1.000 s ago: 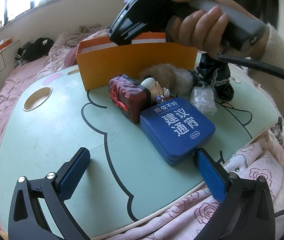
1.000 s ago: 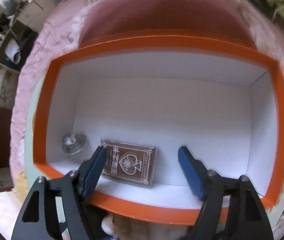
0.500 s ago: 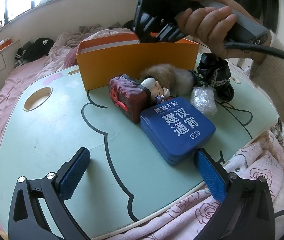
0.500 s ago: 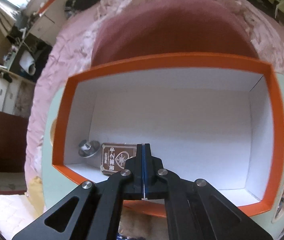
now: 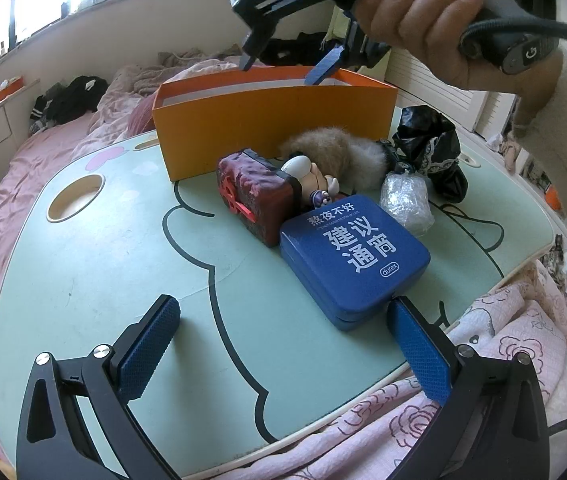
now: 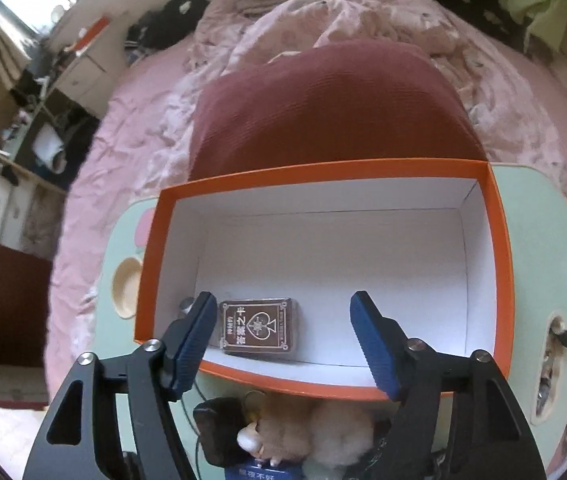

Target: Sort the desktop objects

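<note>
My right gripper (image 6: 283, 336), jaws opening and empty, hangs above the orange box (image 6: 499, 248); the card deck (image 6: 259, 332) lies lower left inside. My left gripper (image 5: 283, 356) is open over the table (image 5: 83, 272).

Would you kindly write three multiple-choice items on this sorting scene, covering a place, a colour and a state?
1. Where does the brown card box lie?
A. inside the orange box
B. on the blue tin
C. on the bed

2. What colour is the orange box's lining?
A. black
B. white
C. green

3. What is between the right gripper's pads?
A. the card box
B. a figurine
C. nothing

Answers:
1 A: it rests on the box floor by the near wall.
2 B: the inner walls show white.
3 C: the jaws are opening, empty, above the box.
</note>
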`<state>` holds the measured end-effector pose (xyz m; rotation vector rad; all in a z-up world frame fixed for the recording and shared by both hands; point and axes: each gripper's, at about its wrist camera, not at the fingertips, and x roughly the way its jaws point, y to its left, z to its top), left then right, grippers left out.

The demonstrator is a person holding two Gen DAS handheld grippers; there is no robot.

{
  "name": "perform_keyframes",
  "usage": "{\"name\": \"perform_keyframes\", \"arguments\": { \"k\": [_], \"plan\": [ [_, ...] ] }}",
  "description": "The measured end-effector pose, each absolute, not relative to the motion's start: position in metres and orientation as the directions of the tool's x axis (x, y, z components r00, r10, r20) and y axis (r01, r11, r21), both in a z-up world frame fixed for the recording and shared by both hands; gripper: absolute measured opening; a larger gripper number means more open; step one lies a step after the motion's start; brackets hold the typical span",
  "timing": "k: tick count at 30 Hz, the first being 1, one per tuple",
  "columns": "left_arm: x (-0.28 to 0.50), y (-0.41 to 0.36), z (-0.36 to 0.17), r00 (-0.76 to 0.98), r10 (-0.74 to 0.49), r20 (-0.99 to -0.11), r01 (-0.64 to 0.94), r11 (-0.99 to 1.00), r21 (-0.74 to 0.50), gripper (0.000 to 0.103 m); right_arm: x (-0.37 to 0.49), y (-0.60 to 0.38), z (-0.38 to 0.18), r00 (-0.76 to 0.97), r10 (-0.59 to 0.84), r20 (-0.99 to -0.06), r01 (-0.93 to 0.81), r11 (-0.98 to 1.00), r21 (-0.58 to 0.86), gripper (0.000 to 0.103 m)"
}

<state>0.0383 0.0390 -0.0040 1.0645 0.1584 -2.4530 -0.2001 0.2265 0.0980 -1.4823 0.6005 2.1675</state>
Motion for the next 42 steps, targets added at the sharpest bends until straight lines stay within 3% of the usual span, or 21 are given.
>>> {"name": "perform_keyframes", "arguments": {
  "k": [9, 18, 31, 33, 36, 40, 42],
  "plan": [
    [0.039, 0.039, -0.004, -0.596, -0.365, -0.716, 0.454, -0.888, 0.075, 0.103, -0.206, 0.204, 0.078, -0.225, 0.211, -0.951, -0.571, -0.82, -0.047, 0.069],
    [0.039, 0.039, -0.004, -0.596, -0.365, -0.715, 0.454, -0.888, 0.075, 0.103, -0.211, 0.195, 0.073, -0.213, 0.201, -0.956, -0.559, -0.827, -0.05, 0.069],
    [0.039, 0.038, -0.005, -0.597, -0.367, -0.714, 0.457, -0.886, 0.073, 0.103, -0.237, 0.198, 0.049, -0.172, 0.066, -0.983, -0.562, -0.826, 0.043, 0.069],
    [0.038, 0.037, -0.004, -0.596, -0.368, -0.714, 0.459, -0.886, 0.073, 0.103, -0.242, 0.201, 0.038, -0.144, 0.043, -0.989, -0.564, -0.824, 0.046, 0.077],
    [0.037, 0.036, -0.004, -0.595, -0.368, -0.715, 0.461, -0.885, 0.073, 0.103, -0.252, 0.193, 0.037, -0.126, 0.141, -0.982, -0.534, -0.844, -0.053, 0.083],
    [0.036, 0.035, -0.003, -0.596, -0.367, -0.714, 0.463, -0.884, 0.069, 0.103, -0.251, 0.193, 0.047, -0.129, 0.143, -0.981, -0.54, -0.84, -0.051, 0.083],
    [0.036, 0.035, -0.003, -0.596, -0.368, -0.714, 0.463, -0.884, 0.069, 0.103, -0.25, 0.193, 0.053, -0.136, 0.141, -0.981, -0.536, -0.843, -0.047, 0.077]
  ]
}}
